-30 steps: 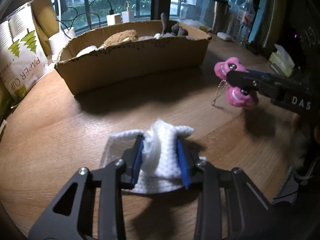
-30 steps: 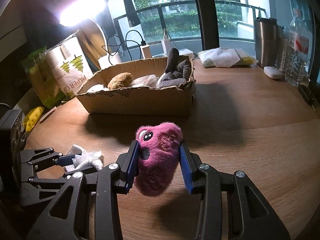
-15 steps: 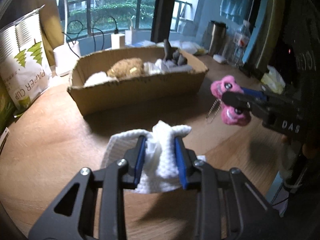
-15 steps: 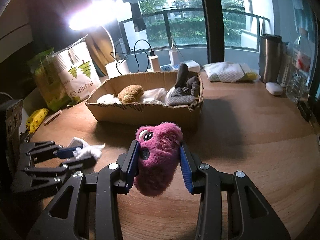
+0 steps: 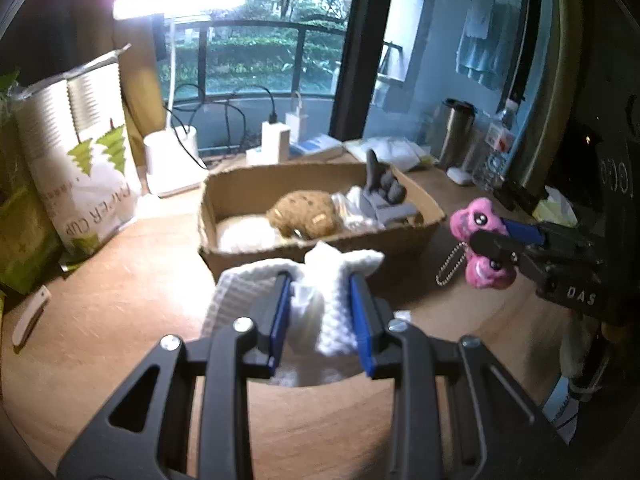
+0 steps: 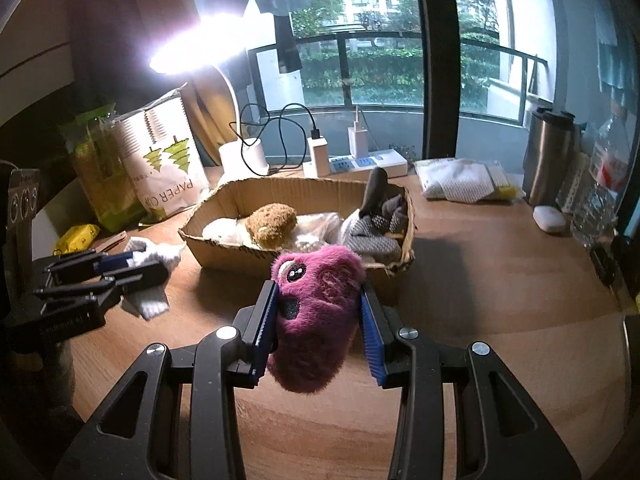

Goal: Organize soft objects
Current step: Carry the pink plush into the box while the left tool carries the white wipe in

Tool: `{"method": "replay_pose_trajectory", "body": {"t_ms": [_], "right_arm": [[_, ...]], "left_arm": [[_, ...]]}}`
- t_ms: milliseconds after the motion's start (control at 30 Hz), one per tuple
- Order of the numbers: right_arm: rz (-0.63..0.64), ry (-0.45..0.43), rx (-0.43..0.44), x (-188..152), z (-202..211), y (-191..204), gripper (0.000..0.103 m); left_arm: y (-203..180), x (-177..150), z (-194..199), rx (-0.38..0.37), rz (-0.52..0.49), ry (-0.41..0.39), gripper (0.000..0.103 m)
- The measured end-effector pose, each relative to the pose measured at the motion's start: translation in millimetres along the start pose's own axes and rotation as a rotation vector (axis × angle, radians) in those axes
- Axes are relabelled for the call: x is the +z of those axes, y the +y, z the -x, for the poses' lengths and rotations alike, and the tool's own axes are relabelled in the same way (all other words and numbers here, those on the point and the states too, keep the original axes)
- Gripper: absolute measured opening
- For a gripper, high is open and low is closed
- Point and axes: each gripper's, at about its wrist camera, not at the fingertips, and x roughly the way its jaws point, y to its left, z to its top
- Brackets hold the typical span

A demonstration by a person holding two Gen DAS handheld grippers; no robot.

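- Holding tight, the left gripper [image 5: 322,316] squeezes a white cloth [image 5: 332,280] between its blue pads, and the cloth hangs in the air above the wooden table [image 5: 100,320].
- A second ago the cloth lay low by the table; now it is up high, and the cardboard box [image 5: 400,236] looks much closer in the left view.
- The right gripper [image 6: 318,320] is clamped on a pink fuzzy toy [image 6: 316,312]. The toy has a round eye and a little bead chain [image 5: 450,266] dangling under it.
- The toy has gone up too, and from the right view it sits just in front of the box's near wall.
- Inside the box you can see a brown plush toy [image 6: 272,220], a grey glove [image 6: 376,232] and some white soft things [image 6: 222,232]. So the box looks like the home for soft things.
- Both hands went up and toward the box together. That likely means the picking up is done and the carrying is half over.
- Next, I think each gripper must go over the rim and let go, so the cloth and the toy drop in.
- The cloth's loose end hangs low and could catch on the box edge.
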Motion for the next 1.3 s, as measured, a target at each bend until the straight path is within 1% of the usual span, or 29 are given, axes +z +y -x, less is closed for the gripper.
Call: {"method": "replay_pose_trajectory", "body": {"t_ms": [233, 533, 667, 867, 1067, 1300], "right_arm": [[0.026, -0.009, 0.01, 14.9, -7.4, 6.6, 0.041], [0.046, -0.006, 0.021, 30.9, -22.9, 8.8, 0.041], [0.053, -0.012, 0.024, 38.4, -27.7, 9.4, 0.041], [0.056, -0.017, 0.034, 48.2, -40.5, 8.7, 0.041], [0.058, -0.01, 0.05, 56.5, -53.8, 6.0, 0.041], [0.039, -0.01, 0.053, 63.5, -74.2, -3.7, 0.041]], "left_arm": [[14.2, 10.7, -1.8, 0.01, 0.022, -0.028, 0.03], [32.2, 35.8, -2.9, 0.033, 0.055, -0.092, 0.03], [37.1, 44.1, -5.5, 0.046, 0.073, -0.111, 0.03], [38.7, 55.5, -13.1, 0.079, 0.067, -0.145, 0.03], [44.2, 68.1, -32.8, 0.099, 0.065, -0.139, 0.03], [47.5, 74.3, -59.7, 0.101, 0.073, -0.118, 0.03]]}}
